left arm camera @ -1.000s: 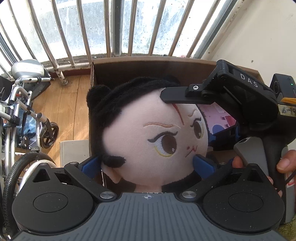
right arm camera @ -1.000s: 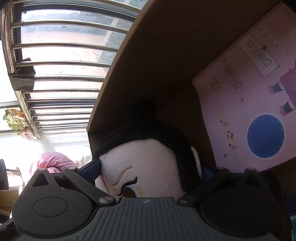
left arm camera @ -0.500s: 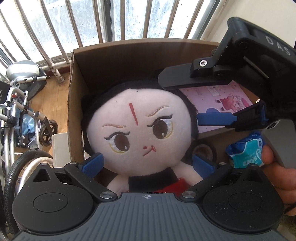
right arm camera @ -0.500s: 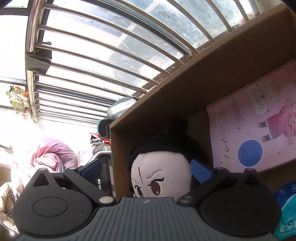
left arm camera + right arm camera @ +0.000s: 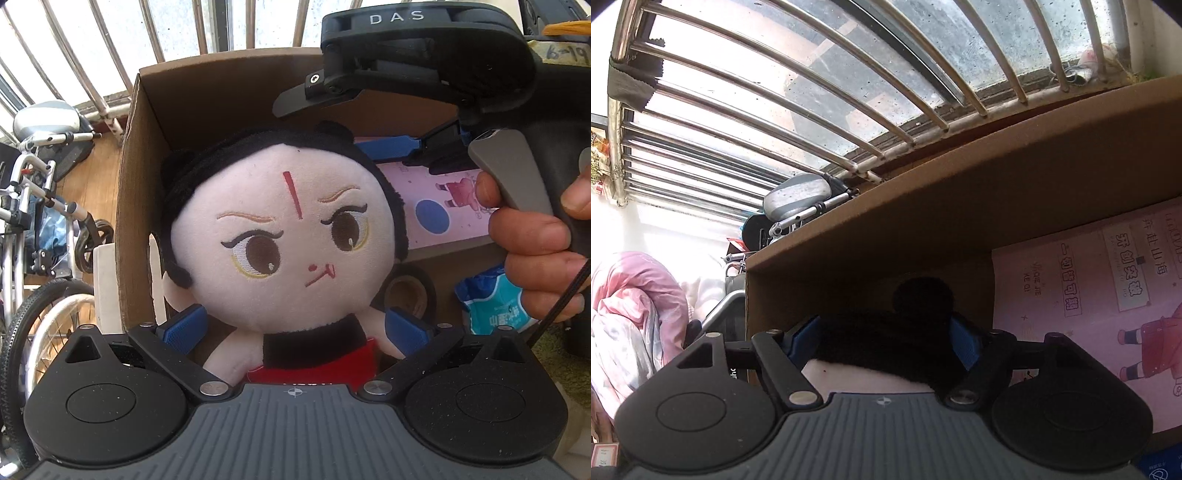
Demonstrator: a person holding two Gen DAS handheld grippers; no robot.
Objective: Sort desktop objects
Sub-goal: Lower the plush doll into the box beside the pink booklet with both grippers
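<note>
Since a second ago the right claw has been closing onto the plush doll's black hair inside the cardboard box; the left claw grips its neck. Window bars and a wheelchair stand behind.

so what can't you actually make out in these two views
- Left wrist view: the doll's legs, cut off behind the left claw's body.
- Left wrist view: the tape roll, partly behind the doll.
- Right wrist view: the doll's face, below the right claw; whether its pads press the hair is unclear.
- Right wrist view: the pink book, cut off at the edge.
</note>
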